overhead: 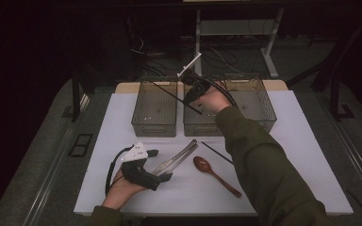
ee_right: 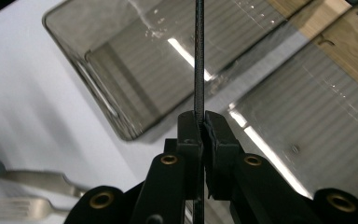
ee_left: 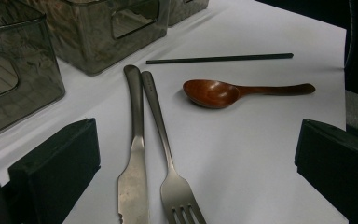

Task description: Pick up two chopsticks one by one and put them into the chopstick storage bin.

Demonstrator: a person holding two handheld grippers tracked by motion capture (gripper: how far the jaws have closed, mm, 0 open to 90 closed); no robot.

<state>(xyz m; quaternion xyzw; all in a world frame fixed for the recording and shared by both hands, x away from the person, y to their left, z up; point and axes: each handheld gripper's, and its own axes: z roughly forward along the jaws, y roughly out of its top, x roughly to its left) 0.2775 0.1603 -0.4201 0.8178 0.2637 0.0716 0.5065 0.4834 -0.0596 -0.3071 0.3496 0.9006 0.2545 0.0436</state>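
My right gripper hangs over the middle bin at the back, shut on a thin black chopstick that slants across toward the left bin. In the right gripper view the chopstick runs straight up out of the pinched jaws of the right gripper. A second chopstick lies on the white mat beside a brown wooden spoon. My left gripper rests open near the front, its jaws on either side of a steel knife and fork. In the left gripper view the left gripper holds nothing.
Three translucent grey bins stand in a row at the back, the third bin to the right. The spoon and loose chopstick lie beyond the knife and fork. The white mat ends near the table's sides.
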